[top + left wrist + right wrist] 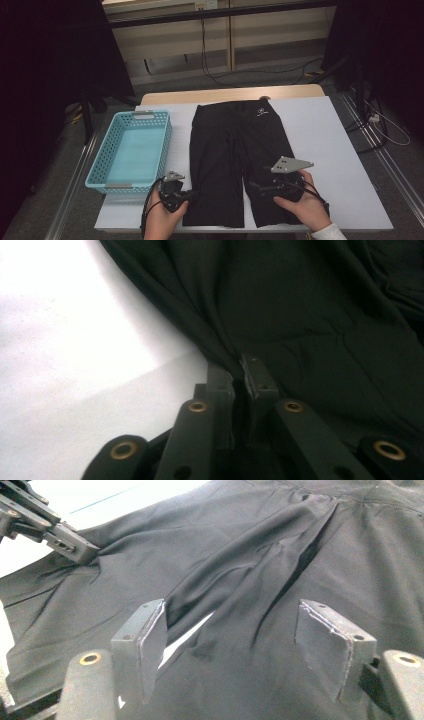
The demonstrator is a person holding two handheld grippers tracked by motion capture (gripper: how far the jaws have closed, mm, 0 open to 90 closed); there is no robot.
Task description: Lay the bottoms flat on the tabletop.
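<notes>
The left gripper is pinching the edge of the black shorts, its jaws pressed together on a fold of cloth at the outer side of the left leg. The right gripper is hovering over the right leg with its jaws spread wide, nothing between the pads but the cloth lying below them. In the right gripper view the left gripper is showing at the top left, biting the hem. The shorts are lying flat on the white table, waistband away from the person, legs toward them. A small white logo is sitting near the waistband; its writing is too small to read. A blue basket is standing just left of the shorts.
</notes>
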